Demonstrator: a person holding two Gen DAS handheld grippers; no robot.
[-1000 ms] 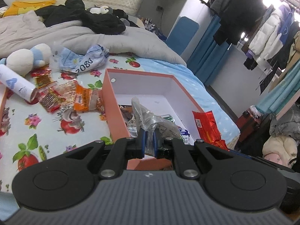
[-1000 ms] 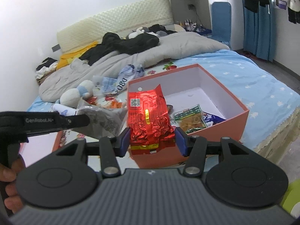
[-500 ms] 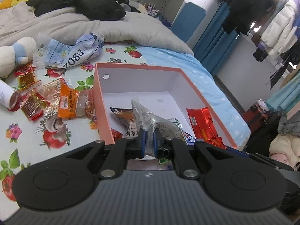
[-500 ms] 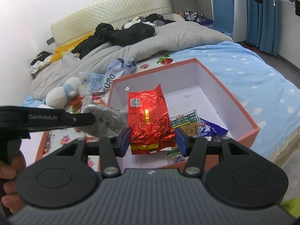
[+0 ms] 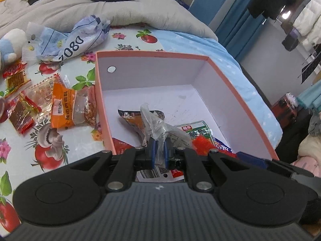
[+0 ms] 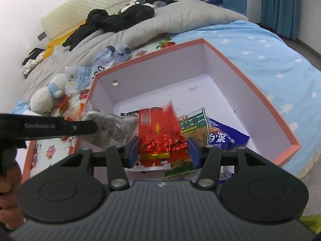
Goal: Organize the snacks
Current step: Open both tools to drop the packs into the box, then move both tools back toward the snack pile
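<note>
Your left gripper [image 5: 158, 153] hangs low over the near edge of the open pink box [image 5: 236, 84], pointing forward and down into it. Its blue-padded fingers [image 5: 153, 152] are nearly together, pinching the crumpled top of a clear plastic snack bag [image 5: 155, 124]; the right wrist view shows this bag [image 6: 114, 127] dangling from the left gripper's arm, which reads "GenRobot.AI", above the box's left wall.

Your right gripper [image 6: 163, 151] points into the same box from the near side, tilted downward. Its fingers [image 6: 133, 150] stand moderately apart with a red foil packet [image 6: 160, 138] between them. The packet's upper half is motion-blurred, and you cannot tell whether the pads are touching its sides.

Inside the box, on its white floor, lie a green and white packet [image 6: 193, 126] printed with Chinese characters, a blue packet [image 6: 222, 137] beside it to the right, and an orange-brown packet [image 5: 132, 119] towards the left.

The box sits on a bed [image 6: 270, 60] with a fruit-patterned sheet. To the left of the box, loose on the sheet, are an orange packet [image 5: 66, 108] with Chinese lettering, several small red snack sachets [image 5: 20, 112], and a crumpled blue and white bag [image 5: 78, 38] printed with "7080". A white and blue plush toy [image 6: 49, 94] lies further left.
</note>
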